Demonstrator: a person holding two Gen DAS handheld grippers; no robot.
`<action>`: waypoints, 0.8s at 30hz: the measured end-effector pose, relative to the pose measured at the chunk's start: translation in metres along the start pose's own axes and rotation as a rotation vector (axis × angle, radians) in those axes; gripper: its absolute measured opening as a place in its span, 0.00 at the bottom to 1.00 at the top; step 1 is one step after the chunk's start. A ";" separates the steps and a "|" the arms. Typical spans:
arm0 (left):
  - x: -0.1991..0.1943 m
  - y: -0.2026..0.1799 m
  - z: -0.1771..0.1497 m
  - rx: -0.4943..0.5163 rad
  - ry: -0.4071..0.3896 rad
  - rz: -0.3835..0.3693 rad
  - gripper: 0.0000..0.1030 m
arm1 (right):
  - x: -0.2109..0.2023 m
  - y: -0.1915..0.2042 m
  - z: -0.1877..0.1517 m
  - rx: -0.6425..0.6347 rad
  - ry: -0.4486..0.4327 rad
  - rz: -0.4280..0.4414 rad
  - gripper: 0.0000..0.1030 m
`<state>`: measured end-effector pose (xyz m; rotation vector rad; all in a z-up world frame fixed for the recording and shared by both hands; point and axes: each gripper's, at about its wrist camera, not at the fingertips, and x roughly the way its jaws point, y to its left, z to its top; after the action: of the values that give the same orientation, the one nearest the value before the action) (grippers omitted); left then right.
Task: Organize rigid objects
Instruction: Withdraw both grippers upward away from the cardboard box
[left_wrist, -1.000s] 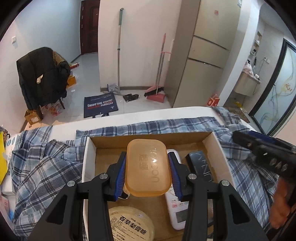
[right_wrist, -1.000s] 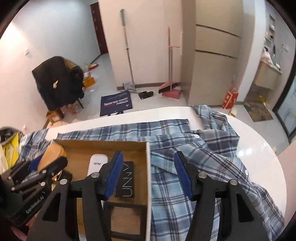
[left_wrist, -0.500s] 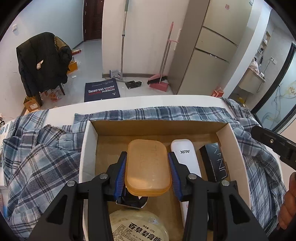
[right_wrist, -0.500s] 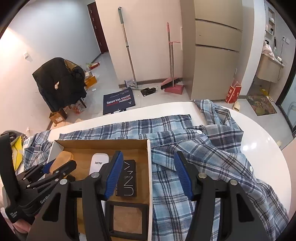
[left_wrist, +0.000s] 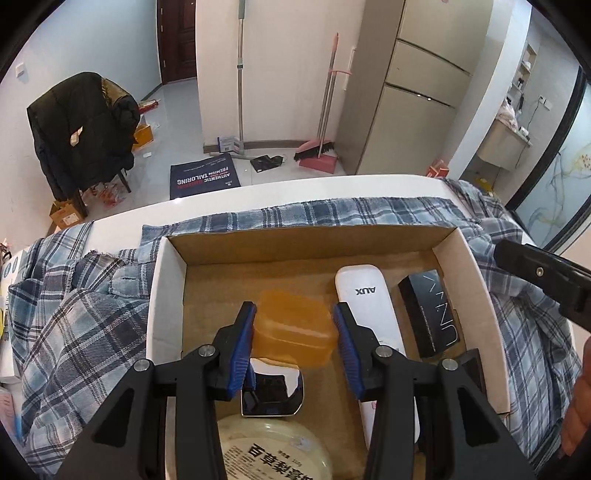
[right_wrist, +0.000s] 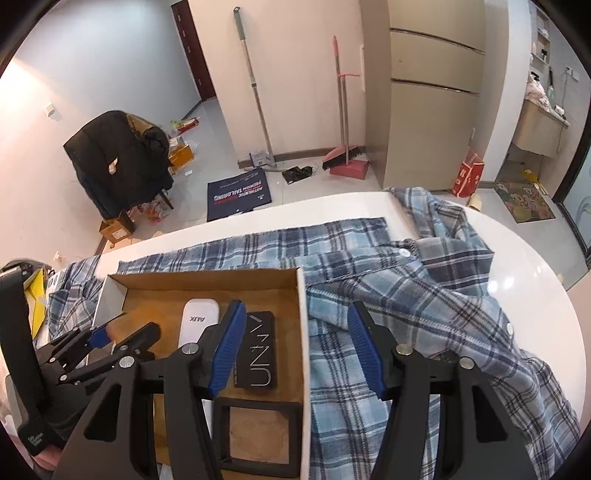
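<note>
A translucent orange soap box (left_wrist: 295, 328) sits between the blue pads of my left gripper (left_wrist: 293, 308), which is shut on it. It hangs low inside the open cardboard box (left_wrist: 168, 295), tipped forward over the box floor. In the box lie a white AUX remote (left_wrist: 364, 295), a black UNNY carton (left_wrist: 428, 314), a shiny metal piece (left_wrist: 273, 395) and a round labelled tub (left_wrist: 273, 446). My right gripper (right_wrist: 295, 308) stands open and empty above the box's right wall (right_wrist: 303, 332). A black square frame (right_wrist: 258, 435) lies under it.
The box rests on a blue plaid shirt (right_wrist: 424, 295) spread over a white round table (right_wrist: 524, 251). More items lie off the table's left edge (right_wrist: 37, 302). A hand (left_wrist: 576, 406) holds the right gripper. Beyond are a chair with a black coat (left_wrist: 81, 125), brooms and cabinets.
My left gripper has sunk into the cardboard box with the orange soap box, which now tips forward between the pads. The right gripper has barely moved.
</note>
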<state>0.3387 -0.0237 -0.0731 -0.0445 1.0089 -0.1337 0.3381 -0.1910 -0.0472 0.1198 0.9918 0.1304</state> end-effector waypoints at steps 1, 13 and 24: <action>0.000 -0.001 0.000 0.005 -0.001 0.006 0.44 | 0.000 0.001 0.000 -0.004 0.000 -0.001 0.54; -0.088 -0.005 0.011 0.010 -0.209 0.094 0.80 | -0.037 -0.006 0.007 0.030 -0.080 0.035 0.55; -0.223 -0.029 -0.009 0.047 -0.610 0.066 0.83 | -0.157 0.011 -0.001 -0.050 -0.315 0.213 0.59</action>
<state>0.2108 -0.0225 0.1125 -0.0078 0.3975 -0.0753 0.2519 -0.2061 0.0836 0.1944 0.6593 0.3215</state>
